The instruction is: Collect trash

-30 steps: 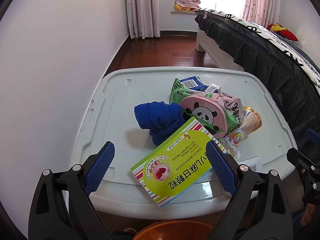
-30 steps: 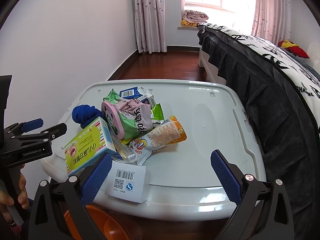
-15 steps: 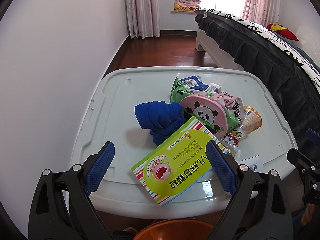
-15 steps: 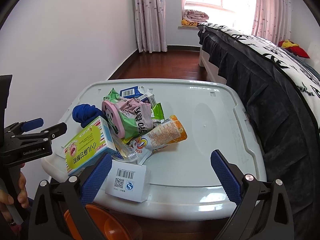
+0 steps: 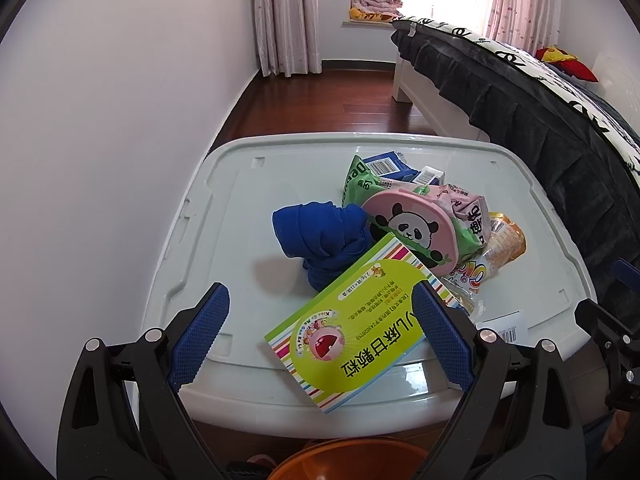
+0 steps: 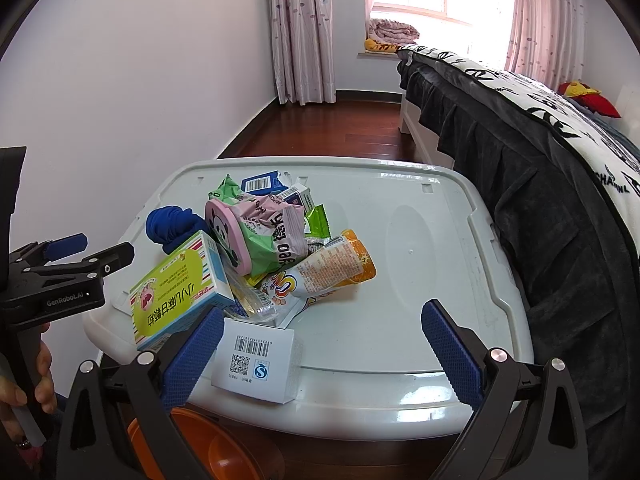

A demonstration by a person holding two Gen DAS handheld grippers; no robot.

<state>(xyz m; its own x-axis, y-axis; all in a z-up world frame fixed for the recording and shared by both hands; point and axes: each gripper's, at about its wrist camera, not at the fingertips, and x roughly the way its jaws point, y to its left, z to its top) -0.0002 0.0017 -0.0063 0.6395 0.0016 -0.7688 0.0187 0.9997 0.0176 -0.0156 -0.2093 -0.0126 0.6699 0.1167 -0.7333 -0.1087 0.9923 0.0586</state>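
The trash lay in one heap on the white lid (image 5: 224, 216), and an orange bin (image 6: 224, 452) showed below the near edge of the lid. Both grippers were released, with the fingers spread wide and nothing between them.

The left gripper (image 5: 320, 338) looked straight at the green box (image 5: 352, 324). The box lay flat at the near edge, with one corner a little over it, and its long axis ran diagonally — from near-left to far-right. The near part of the box sat between the two blue pads, but the gripper was not touching it.

The right gripper (image 6: 320, 346) stood in front of the white carton (image 6: 256, 354), which lay just beside its left pad and also close to the edge. The snack bags (image 6: 316, 272) and the pink panda lid (image 5: 412, 236) were farther in, behind both boxes.

In my judgement the left gripper was nearer to the green box, but it would need some turning of the wrist — the diagonal of the box did not match the line of the fingers.
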